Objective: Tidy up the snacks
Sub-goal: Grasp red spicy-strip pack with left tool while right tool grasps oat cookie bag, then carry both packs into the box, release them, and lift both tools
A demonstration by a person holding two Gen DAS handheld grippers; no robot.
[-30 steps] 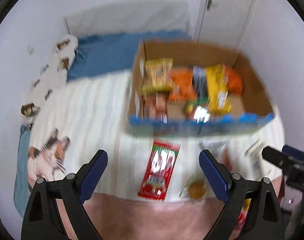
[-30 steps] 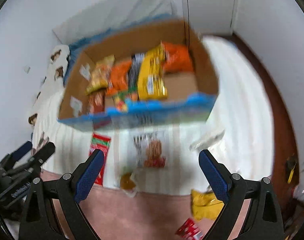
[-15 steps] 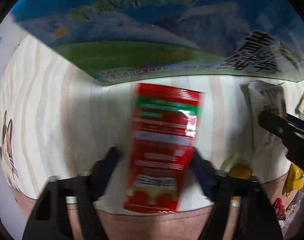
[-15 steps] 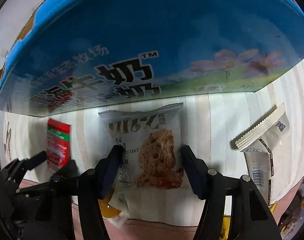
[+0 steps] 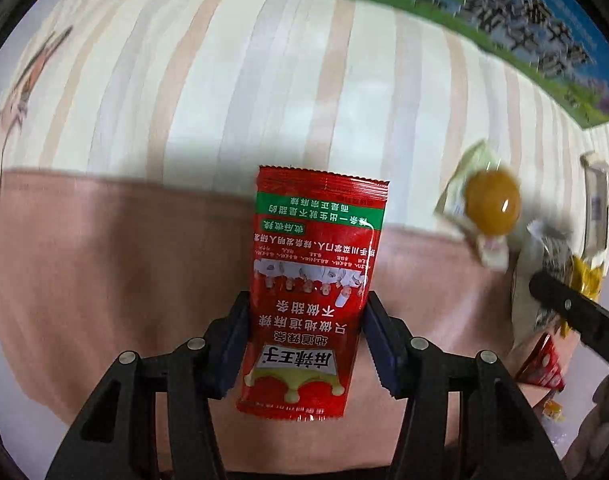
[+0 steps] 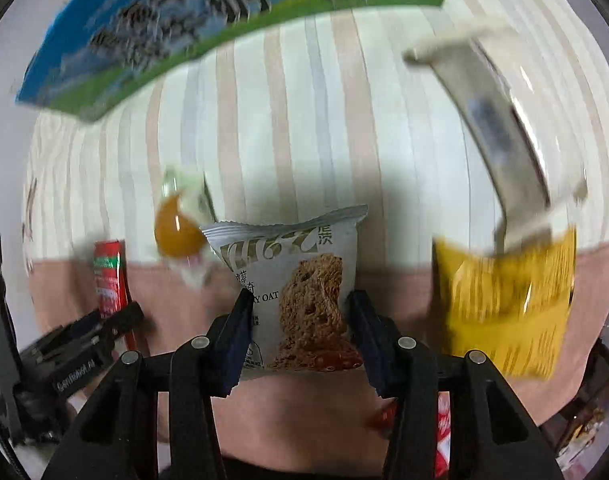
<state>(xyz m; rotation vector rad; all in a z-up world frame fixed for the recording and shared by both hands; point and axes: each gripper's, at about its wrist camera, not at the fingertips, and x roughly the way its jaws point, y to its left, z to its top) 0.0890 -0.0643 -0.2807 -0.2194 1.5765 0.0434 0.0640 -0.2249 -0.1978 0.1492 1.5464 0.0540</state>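
Half a second earlier both packets lay flat on the bed [image 5: 264, 64] by the printed box [image 6: 152, 36]; now each was lifted. The left gripper [image 5: 306, 340] had its jaws closed on the red spicy-strip packet [image 5: 312, 280] (Chinese lettering, upside down), the right gripper [image 6: 300, 336] on the grey cookie packet [image 6: 296, 280] reading "OAT", above the bed's pink near edge. Boxing them likely came next.

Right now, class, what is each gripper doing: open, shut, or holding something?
Left gripper: shut on the red snack packet.
Right gripper: shut on the grey oat cookie packet.
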